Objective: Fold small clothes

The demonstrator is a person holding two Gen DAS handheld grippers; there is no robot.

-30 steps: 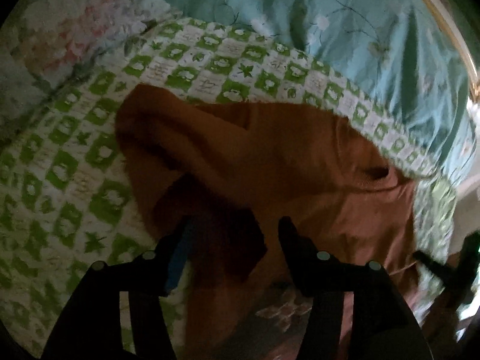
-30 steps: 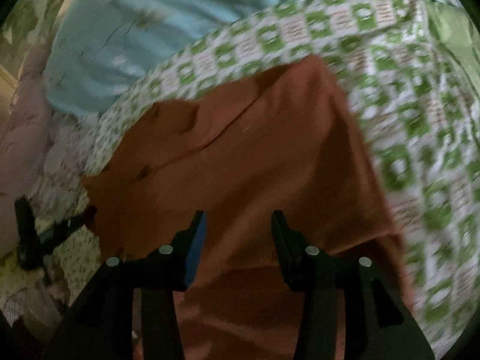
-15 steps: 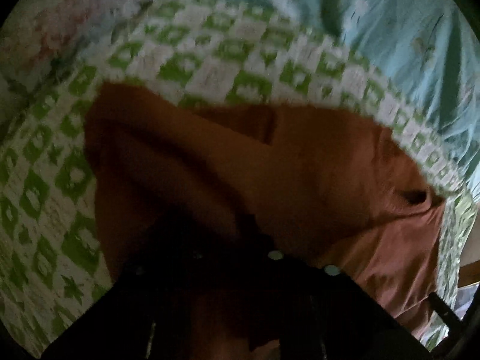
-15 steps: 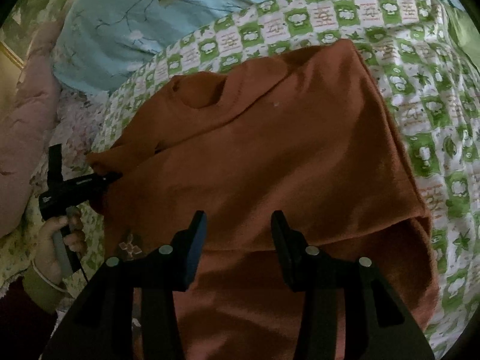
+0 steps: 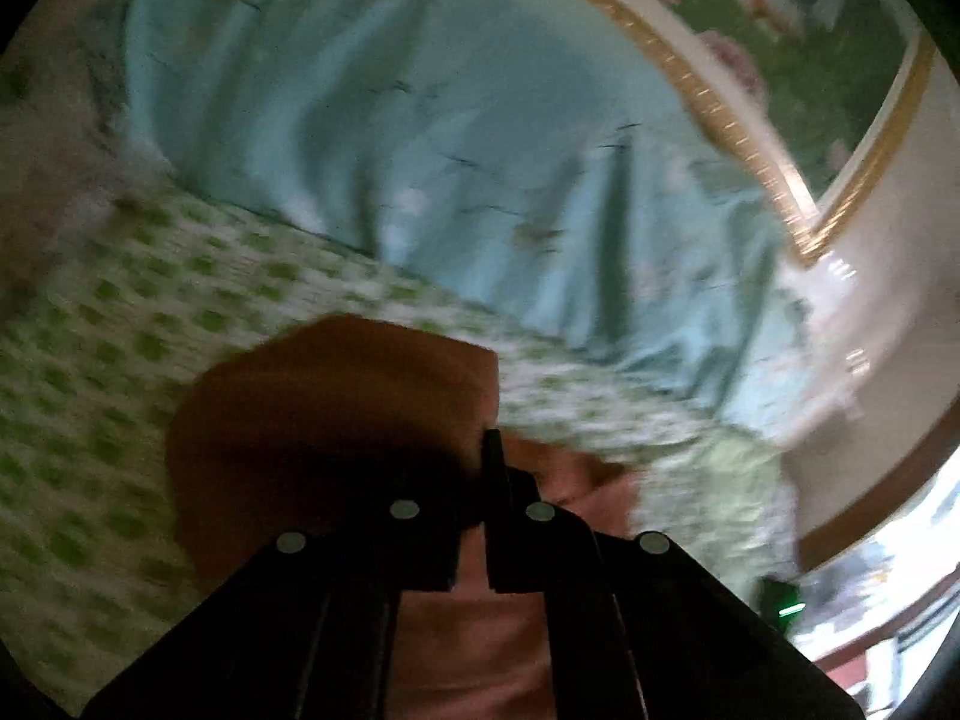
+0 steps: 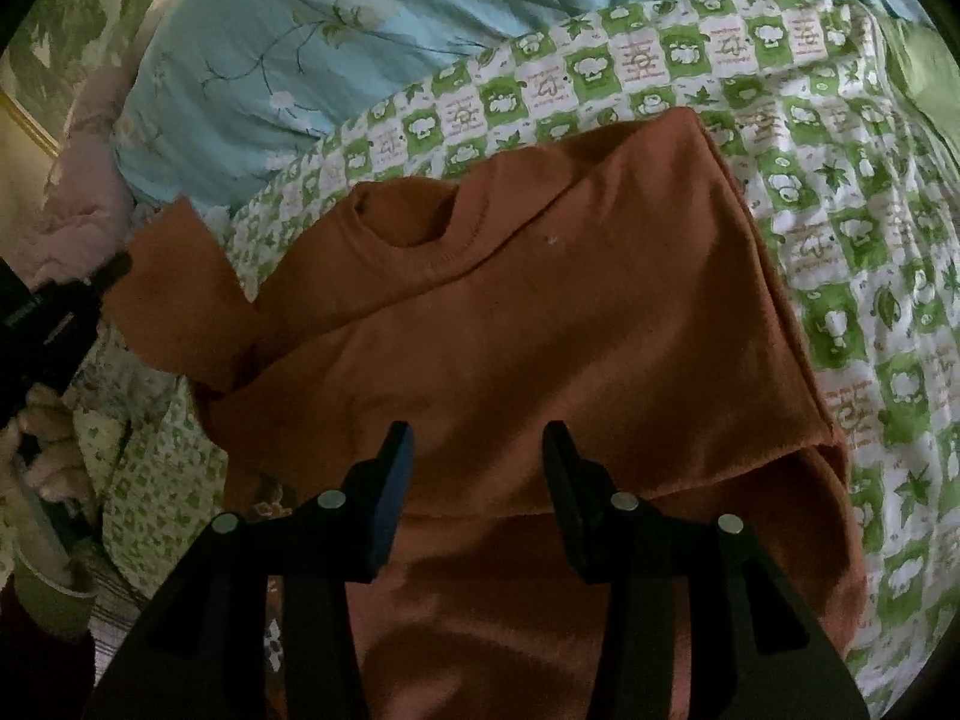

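A rust-orange shirt (image 6: 540,324) lies on the green-and-white checked bedspread (image 6: 840,228), its right side folded over the body and its neck hole toward the far left. My right gripper (image 6: 477,468) is open and empty, hovering over the shirt's lower middle. My left gripper (image 5: 480,468) is shut on the shirt's left sleeve (image 5: 336,414) and lifts it off the bed; the view is blurred. In the right wrist view the left gripper (image 6: 117,267) shows at the left edge holding the raised sleeve (image 6: 174,294).
A light blue flowered quilt (image 6: 336,42) is bunched along the far side of the bed. A pink cushion (image 6: 84,192) lies at far left. A gold-trimmed headboard (image 5: 780,138) stands behind the quilt. The person's hand (image 6: 42,450) holds the left gripper's handle.
My left gripper closed on the sleeve and lifted it, with the camera tilting up toward the headboard. My right gripper stayed open and drew back a little over the shirt.
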